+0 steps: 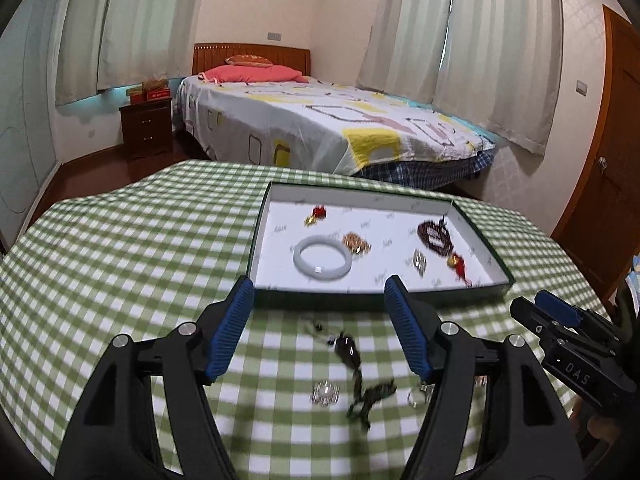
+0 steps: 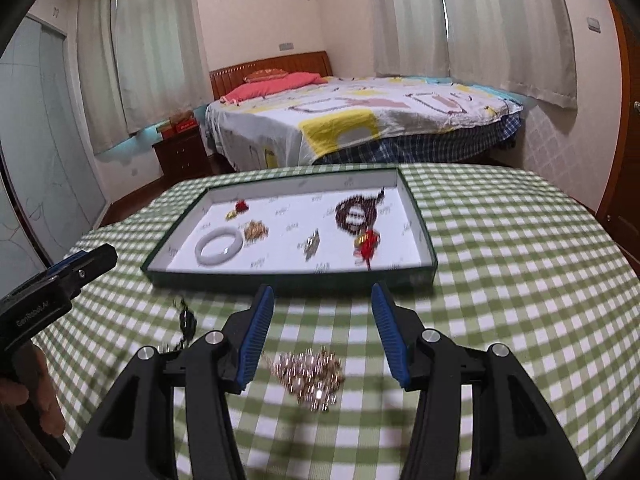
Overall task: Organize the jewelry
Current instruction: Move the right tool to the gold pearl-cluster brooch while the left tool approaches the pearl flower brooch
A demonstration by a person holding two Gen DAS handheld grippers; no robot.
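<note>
A shallow green-rimmed tray (image 1: 376, 294) (image 2: 288, 280) with a white floor stands on the checked table. In it lie a pale jade bangle (image 1: 322, 257) (image 2: 219, 246), a gold chain (image 1: 356, 242) (image 2: 256, 230), a red and gold charm (image 1: 316, 214), a brown bead bracelet (image 1: 434, 233) (image 2: 356, 210), a silver piece (image 1: 419, 261) (image 2: 311, 249) and a red tassel charm (image 1: 458, 265) (image 2: 367, 244). My left gripper (image 1: 322, 298) is open above a dark necklace (image 1: 354, 364), a silver brooch (image 1: 325, 393) and a ring (image 1: 416, 398). My right gripper (image 2: 323, 304) is open above a gold bead bracelet (image 2: 310, 374).
The green-checked tablecloth (image 1: 120, 264) covers a round table. A bed (image 1: 320, 124) and a dark nightstand (image 1: 146, 130) stand behind it. A wooden door (image 1: 608, 184) is at the right. The right gripper also shows in the left wrist view (image 1: 560, 320).
</note>
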